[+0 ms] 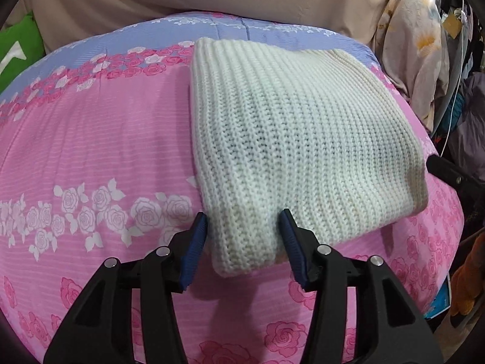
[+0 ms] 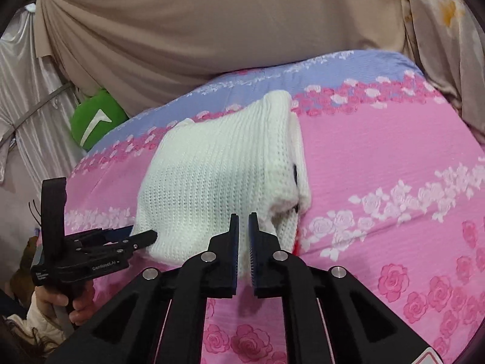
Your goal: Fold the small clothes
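Pink bedspread (image 1: 91, 151) with rose print and a lilac band at the far edge covers the whole work surface; beige draped fabric (image 2: 212, 24) hangs behind it. A green cushion (image 2: 91, 124) with a white mark sits at the far left corner of the bed.

White ribbed knit garment (image 1: 288, 127) lies folded flat on the bedspread, roughly central, its folded layers stacked and showing at the right edge in the right wrist view.

Left gripper (image 1: 244, 230): jaws spread wide, blue pads either side of the garment's near corner. The corner sits between the fingers; no pad is pressed into the knit. In the right wrist view this gripper (image 2: 145, 236) is at the garment's left near edge, handle held by a hand (image 2: 72, 303).

Right gripper (image 2: 243, 227): jaws nearly together, a narrow slit left between them, at the garment's near edge. A thin strip of white knit appears to run between the pads, but the angle is poor; a firm pinch cannot be confirmed.
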The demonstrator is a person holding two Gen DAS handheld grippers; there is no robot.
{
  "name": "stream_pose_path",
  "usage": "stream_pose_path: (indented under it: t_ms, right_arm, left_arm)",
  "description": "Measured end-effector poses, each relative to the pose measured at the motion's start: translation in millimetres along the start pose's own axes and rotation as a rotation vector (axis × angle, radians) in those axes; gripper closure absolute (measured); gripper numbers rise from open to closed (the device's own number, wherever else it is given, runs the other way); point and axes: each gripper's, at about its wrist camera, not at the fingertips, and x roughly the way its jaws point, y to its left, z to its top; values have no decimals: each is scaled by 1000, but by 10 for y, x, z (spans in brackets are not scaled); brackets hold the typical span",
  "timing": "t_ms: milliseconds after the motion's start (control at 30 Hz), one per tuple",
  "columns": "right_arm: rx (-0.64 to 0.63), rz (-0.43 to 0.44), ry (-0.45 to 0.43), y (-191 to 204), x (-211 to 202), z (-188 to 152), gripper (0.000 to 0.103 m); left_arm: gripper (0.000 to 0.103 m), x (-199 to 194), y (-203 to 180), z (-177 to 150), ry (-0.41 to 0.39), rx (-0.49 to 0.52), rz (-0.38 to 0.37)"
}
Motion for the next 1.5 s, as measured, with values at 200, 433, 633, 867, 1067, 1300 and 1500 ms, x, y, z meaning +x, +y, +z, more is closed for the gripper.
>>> stream_pose_path:
  t_ms: [200, 433, 633, 867, 1067, 1300, 1500]
  right_arm:
    - [82, 21, 81, -203, 323, -48, 103]
    - [-12, -17, -59, 22, 17, 328, 92]
    - [9, -52, 45, -168, 543, 338, 102]
    - [29, -35, -77, -171, -86, 308, 47]
    - [93, 55, 27, -335, 331, 275, 43]
    - [100, 178, -47, -343, 173, 424, 79]
    - [168, 91, 78, -584, 466, 252, 60]
  left_arm:
    - [55, -14, -42, 8, -1, 7, 19]
    - [54, -2, -39, 15, -1, 2, 28]
    - [53, -2, -1, 16, 1, 0, 25]
    - [26, -404, 164, 287, -92, -83, -144]
    - [24, -344, 239, 565, -132, -117, -120]
    - [23, -322, 189, 654, -145, -97, -103]
    - [22, 67, 215, 732, -80, -102, -51]
